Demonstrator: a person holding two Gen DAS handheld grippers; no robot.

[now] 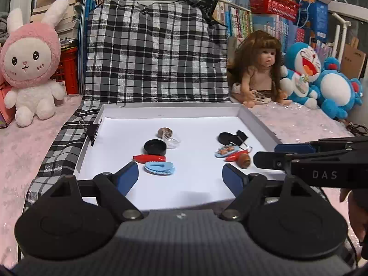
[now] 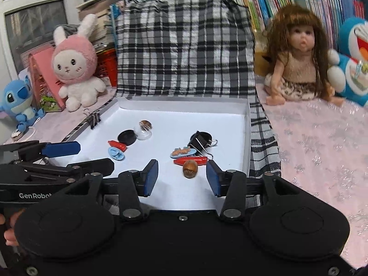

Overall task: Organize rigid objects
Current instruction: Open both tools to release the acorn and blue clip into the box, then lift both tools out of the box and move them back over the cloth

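My left gripper (image 1: 180,178) has its jaws spread wide and empty, the blue clip (image 1: 159,168) lying just beyond them in the white tray (image 1: 257,120). My right gripper (image 2: 181,180) is released too, the brown nut (image 2: 190,169) between its tips, untouched.

— What sort of place is this?

— A home, likely a child's room or play corner. A pink rabbit plush (image 1: 30,62) sits on a pink cloth (image 2: 322,151), and a doll (image 1: 260,69) leans beside blue cat plushes (image 1: 322,82).

— Anything else?

— Rows of children's books (image 2: 271,2) on a shelf, stacked books (image 1: 59,11) by a window (image 2: 34,23), red baskets (image 1: 273,4), and a checked bag (image 1: 156,53).
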